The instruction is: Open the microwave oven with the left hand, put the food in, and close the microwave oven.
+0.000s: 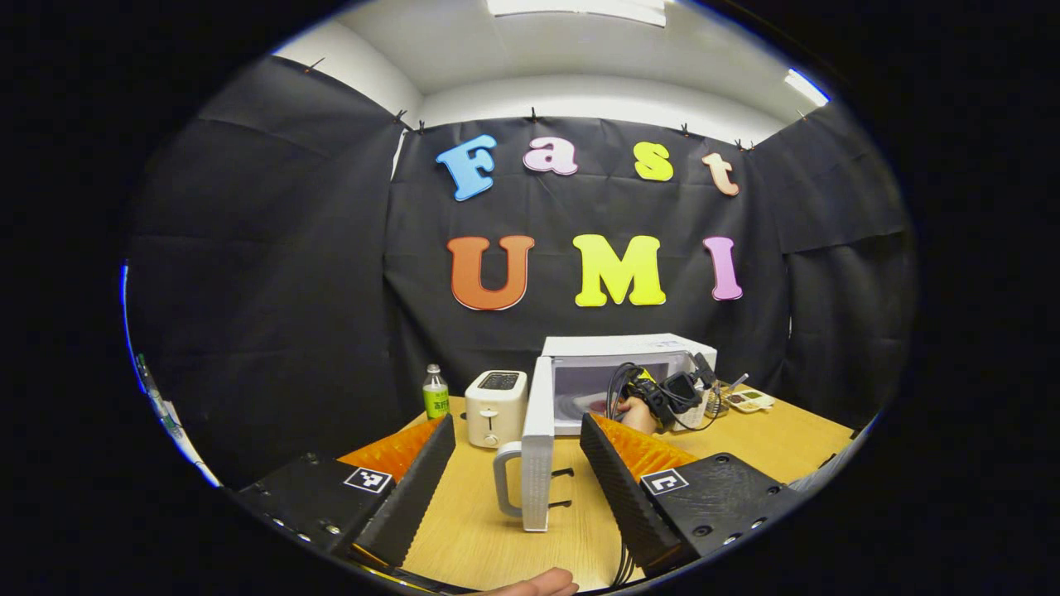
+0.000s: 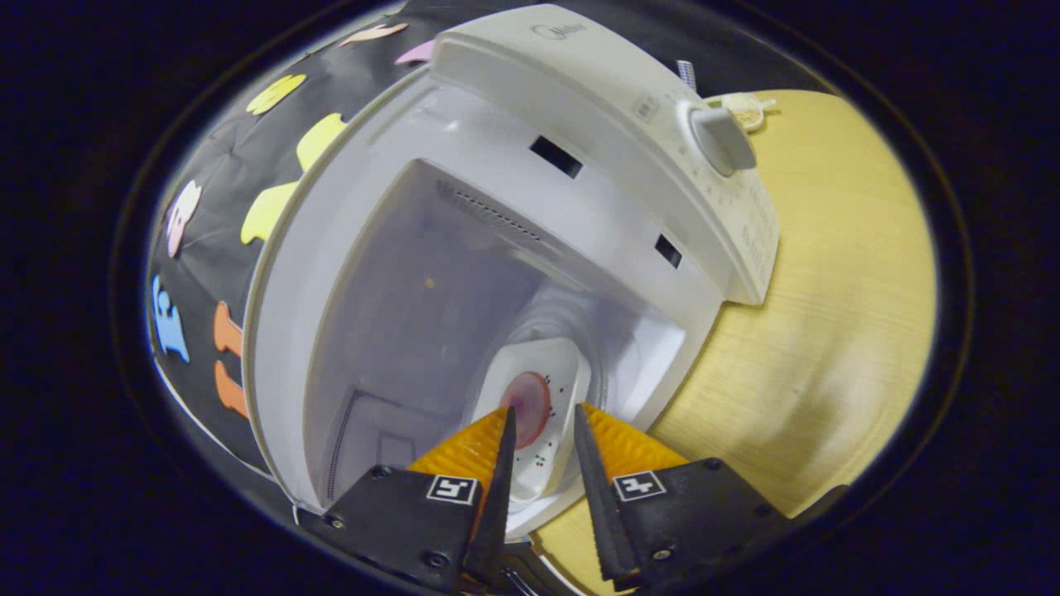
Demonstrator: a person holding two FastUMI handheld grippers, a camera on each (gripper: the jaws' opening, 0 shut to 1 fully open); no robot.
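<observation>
Right gripper point(image 2: 540, 451): fingers straddling white plate point(image 2: 538, 389) of food inside microwave point(image 2: 596, 124), grip unclear. Left gripper point(image 1: 517, 463): wide apart, empty, lower centre, flanking open door point(image 1: 537, 447).

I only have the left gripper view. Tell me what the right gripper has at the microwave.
Observer: The right gripper points into the open microwave with a white plate between its jaws. On the plate is one round reddish piece of food.
Operator: Report how far in the plate is.
Observer: Its far end lies over the glass turntable and its near edge is between the jaws. I cannot tell whether they press on it.
</observation>
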